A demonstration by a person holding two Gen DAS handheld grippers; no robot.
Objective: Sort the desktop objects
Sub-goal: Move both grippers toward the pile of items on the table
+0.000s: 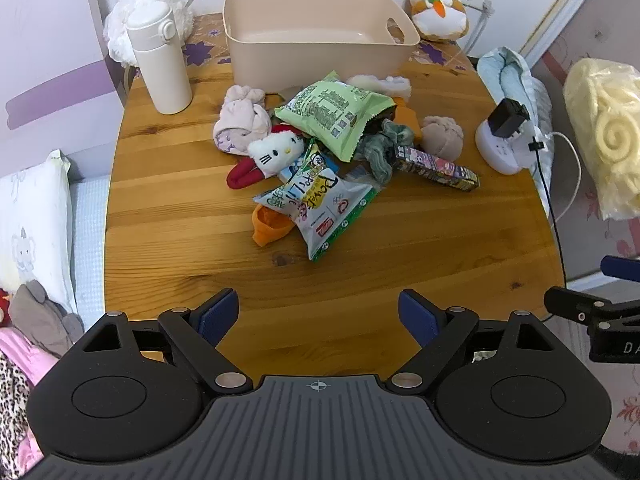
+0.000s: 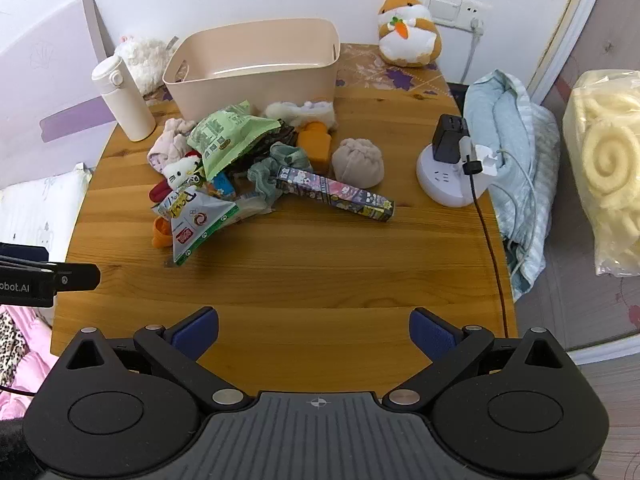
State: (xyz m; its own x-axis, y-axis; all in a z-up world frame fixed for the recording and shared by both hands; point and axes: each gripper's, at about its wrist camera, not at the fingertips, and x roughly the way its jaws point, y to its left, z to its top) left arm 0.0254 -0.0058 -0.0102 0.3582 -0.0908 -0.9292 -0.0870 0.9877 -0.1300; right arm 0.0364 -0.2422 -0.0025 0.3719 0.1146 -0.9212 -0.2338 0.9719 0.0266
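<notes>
A heap of small things lies mid-table: a green snack bag (image 1: 334,114) (image 2: 228,136), a white snack bag (image 1: 320,204) (image 2: 192,216), a cat plush (image 1: 274,152) (image 2: 178,174), a long patterned box (image 1: 436,166) (image 2: 336,192), rolled socks (image 1: 442,136) (image 2: 358,162) and a green scrunchie (image 2: 276,170). Behind the heap stands an empty beige bin (image 1: 316,46) (image 2: 256,76). My left gripper (image 1: 318,312) and right gripper (image 2: 314,330) hover open over the near edge of the wooden table (image 1: 200,248) (image 2: 320,264), nothing between their fingers.
A white flask (image 1: 160,60) (image 2: 122,98) stands at the back left. A hamster plush (image 1: 438,8) (image 2: 408,32) sits at the back right, and a power strip with a charger (image 1: 508,136) (image 2: 454,168) at the right edge. Bedding borders the table on both sides.
</notes>
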